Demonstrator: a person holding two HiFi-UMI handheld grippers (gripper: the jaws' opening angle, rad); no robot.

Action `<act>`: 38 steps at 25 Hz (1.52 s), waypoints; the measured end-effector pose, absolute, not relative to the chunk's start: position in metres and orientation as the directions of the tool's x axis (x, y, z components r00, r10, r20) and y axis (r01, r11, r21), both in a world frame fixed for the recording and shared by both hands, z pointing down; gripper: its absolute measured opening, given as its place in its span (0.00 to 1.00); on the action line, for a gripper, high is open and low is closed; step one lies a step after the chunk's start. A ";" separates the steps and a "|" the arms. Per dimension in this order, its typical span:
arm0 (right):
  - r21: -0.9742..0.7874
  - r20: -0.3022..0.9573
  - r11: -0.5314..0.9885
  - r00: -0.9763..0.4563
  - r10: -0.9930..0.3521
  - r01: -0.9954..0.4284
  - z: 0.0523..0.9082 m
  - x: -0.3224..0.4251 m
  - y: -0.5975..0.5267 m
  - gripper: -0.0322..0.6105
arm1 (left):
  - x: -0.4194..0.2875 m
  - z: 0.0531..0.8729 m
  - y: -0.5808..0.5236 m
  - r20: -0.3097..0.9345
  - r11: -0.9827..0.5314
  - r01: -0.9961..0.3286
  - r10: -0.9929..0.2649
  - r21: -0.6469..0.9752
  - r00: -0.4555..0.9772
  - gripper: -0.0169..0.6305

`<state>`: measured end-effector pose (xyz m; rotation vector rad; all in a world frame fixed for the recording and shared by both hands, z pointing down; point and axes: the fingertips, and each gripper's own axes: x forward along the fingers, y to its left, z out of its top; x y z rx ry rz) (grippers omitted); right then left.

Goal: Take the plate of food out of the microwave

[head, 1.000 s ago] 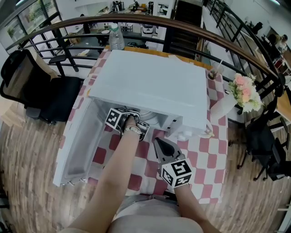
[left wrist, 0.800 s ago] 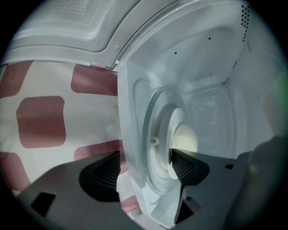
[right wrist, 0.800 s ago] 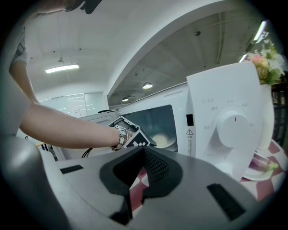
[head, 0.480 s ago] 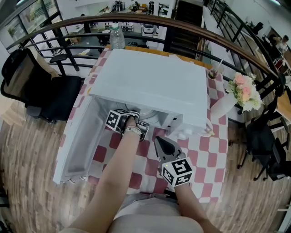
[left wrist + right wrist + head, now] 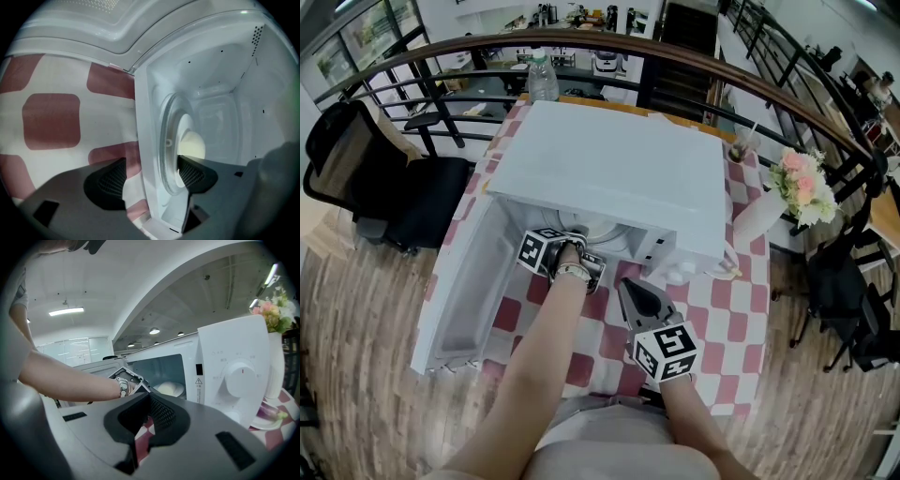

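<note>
Mid-frame, your left gripper (image 5: 152, 174) reaches into the open microwave (image 5: 609, 173), jaws parted astride its sill and the plate (image 5: 183, 124); below it, your right gripper (image 5: 148, 401) is clenched and empty.

Left claw (image 5: 152, 174) reaches forward, jaws apart; right claw (image 5: 143, 420) sits nearer the body, jaws together.

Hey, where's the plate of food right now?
The plate of food is inside the open microwave, in the middle of the head view. In the left gripper view it lies just beyond the left tool, whose jaws stand apart.
</note>
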<state>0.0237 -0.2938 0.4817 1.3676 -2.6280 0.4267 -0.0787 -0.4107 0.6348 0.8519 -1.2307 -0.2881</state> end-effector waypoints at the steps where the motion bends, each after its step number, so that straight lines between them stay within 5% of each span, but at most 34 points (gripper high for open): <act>1: -0.181 0.258 0.544 -0.574 -0.777 -0.819 0.481 0.023 -0.293 0.09 | -0.079 0.634 -0.410 0.705 0.668 -0.240 -0.619 0.705 0.347 0.57; 24: -0.155 0.236 0.561 -0.582 -0.778 -0.813 0.468 0.015 -0.283 0.09 | -0.083 0.623 -0.392 0.691 0.636 -0.280 -0.613 0.719 0.383 0.38; 31: -0.145 0.233 0.563 -0.581 -0.780 -0.814 0.465 0.014 -0.281 0.09 | -0.084 0.616 -0.394 0.669 0.612 -0.279 -0.632 0.740 0.391 0.26; 35: -0.143 0.233 0.558 -0.576 -0.784 -0.818 0.464 0.016 -0.282 0.09 | -0.080 0.606 -0.400 0.643 0.588 -0.268 -0.647 0.763 0.411 0.11; 38: -0.149 0.229 0.554 -0.573 -0.787 -0.819 0.463 0.016 -0.282 0.09 | -0.078 0.604 -0.399 0.622 0.567 -0.263 -0.661 0.781 0.420 0.10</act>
